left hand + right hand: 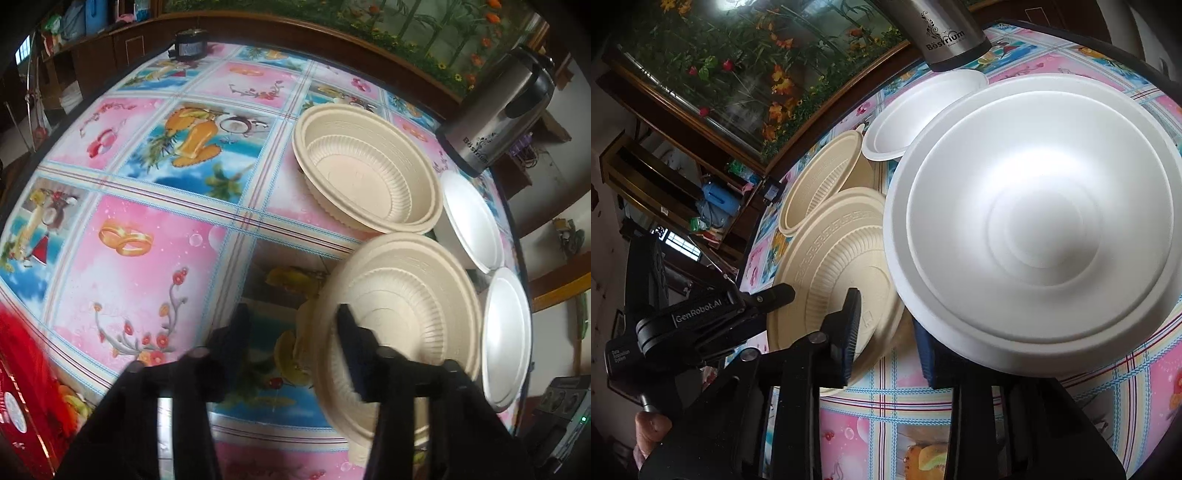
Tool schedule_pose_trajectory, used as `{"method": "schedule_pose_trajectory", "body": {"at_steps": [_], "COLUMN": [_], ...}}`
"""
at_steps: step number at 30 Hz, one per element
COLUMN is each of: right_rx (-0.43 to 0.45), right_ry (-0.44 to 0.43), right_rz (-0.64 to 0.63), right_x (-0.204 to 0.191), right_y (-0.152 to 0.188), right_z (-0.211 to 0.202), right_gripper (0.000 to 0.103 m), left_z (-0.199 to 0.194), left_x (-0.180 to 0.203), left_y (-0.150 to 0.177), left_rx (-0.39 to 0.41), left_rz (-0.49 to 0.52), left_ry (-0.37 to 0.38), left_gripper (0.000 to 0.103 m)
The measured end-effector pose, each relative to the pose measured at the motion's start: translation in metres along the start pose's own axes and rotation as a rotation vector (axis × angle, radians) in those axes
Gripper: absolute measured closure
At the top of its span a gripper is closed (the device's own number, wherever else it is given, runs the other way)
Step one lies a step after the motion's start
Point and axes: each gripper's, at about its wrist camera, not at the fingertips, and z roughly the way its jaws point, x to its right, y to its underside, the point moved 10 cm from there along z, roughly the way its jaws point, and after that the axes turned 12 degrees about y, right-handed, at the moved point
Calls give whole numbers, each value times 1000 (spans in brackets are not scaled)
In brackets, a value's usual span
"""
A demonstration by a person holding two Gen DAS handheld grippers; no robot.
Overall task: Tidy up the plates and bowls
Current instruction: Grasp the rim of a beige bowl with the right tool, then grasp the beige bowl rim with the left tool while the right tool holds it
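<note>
In the left wrist view a beige ribbed plate is tilted on edge near my left gripper, whose jaws stand wide apart; its right finger lies against the plate's rim. A beige bowl with a smaller beige dish inside sits further back. Two white foam plates lie at the right. In the right wrist view my right gripper is open, its right finger under the rim of a large white foam plate. The beige plate, beige bowl and a small white bowl lie beyond.
The table has a pink and blue picture cloth. A steel thermos jug stands at the far right edge. A red box is at the near left. A small black appliance stands at the far edge.
</note>
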Motion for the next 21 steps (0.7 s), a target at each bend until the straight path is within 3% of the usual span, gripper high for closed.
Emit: {"method": "schedule_pose_trajectory", "body": {"at_steps": [5, 7, 21], "right_rx": [-5, -3, -24], "right_ry": [-17, -19, -33], "right_rz": [8, 7, 18], "right_x": [0, -1, 1], "right_y": [1, 1, 16], "right_z": [1, 1, -9], "right_gripper": [81, 82, 84], "left_z": [1, 1, -16], "left_x": [9, 12, 8], "left_y": [4, 6, 37], "left_rx": [-4, -8, -11], "left_rz": [37, 50, 134], "left_ry": [11, 12, -46], "left_gripper": [88, 92, 93]}}
